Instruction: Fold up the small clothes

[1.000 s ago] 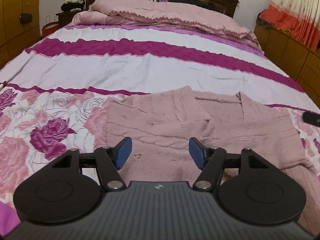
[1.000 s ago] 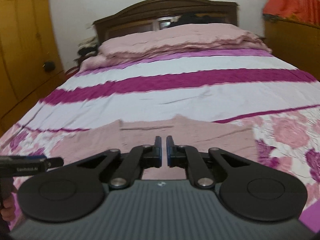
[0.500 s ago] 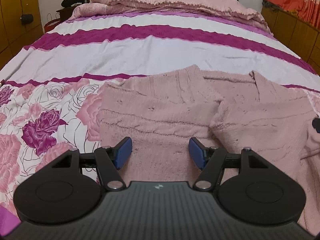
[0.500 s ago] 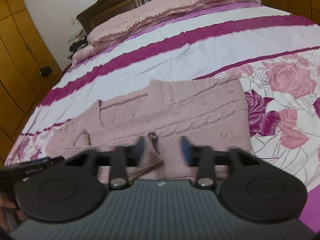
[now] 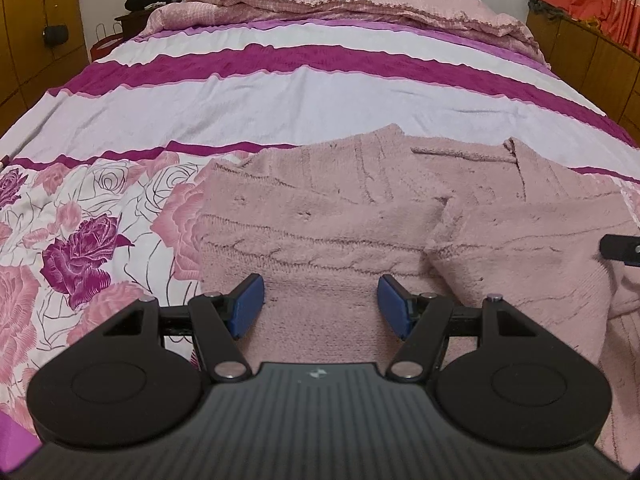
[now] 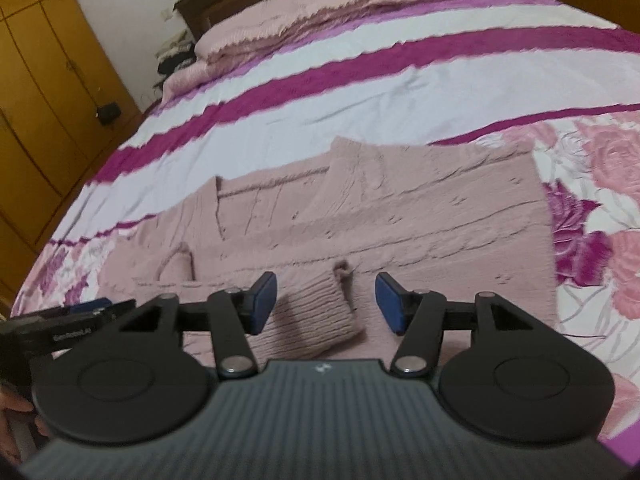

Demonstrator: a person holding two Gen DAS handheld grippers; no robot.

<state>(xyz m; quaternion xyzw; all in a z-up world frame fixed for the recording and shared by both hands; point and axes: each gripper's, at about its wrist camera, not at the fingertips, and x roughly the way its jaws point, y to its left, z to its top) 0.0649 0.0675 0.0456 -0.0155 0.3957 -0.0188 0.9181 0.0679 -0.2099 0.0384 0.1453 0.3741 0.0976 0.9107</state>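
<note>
A small pink knitted cardigan (image 5: pixel 340 216) lies flat on the bed, collar toward the headboard. It also shows in the right wrist view (image 6: pixel 400 220), with a ribbed sleeve cuff (image 6: pixel 316 316) folded over its body. My left gripper (image 5: pixel 320 304) is open and empty, low over the cardigan's near left part. My right gripper (image 6: pixel 326 302) is open and empty, with the cuff lying between and just beyond its blue pads. The tip of the right gripper (image 5: pixel 620 250) shows at the right edge of the left view, and the left gripper (image 6: pixel 60 324) at the left edge of the right view.
The bedspread (image 5: pixel 280 92) has white and magenta stripes, with pink roses (image 5: pixel 76 264) near me. A pink quilt (image 5: pixel 340 4) lies at the headboard. Wooden wardrobes (image 6: pixel 44 92) stand at the left, a cabinet and curtain (image 5: pixel 592 8) at the right.
My right gripper has opened and dropped toward the cardigan, and the sleeve cuff now lies on its body. My left gripper stayed open and moved closer over the cardigan.
</note>
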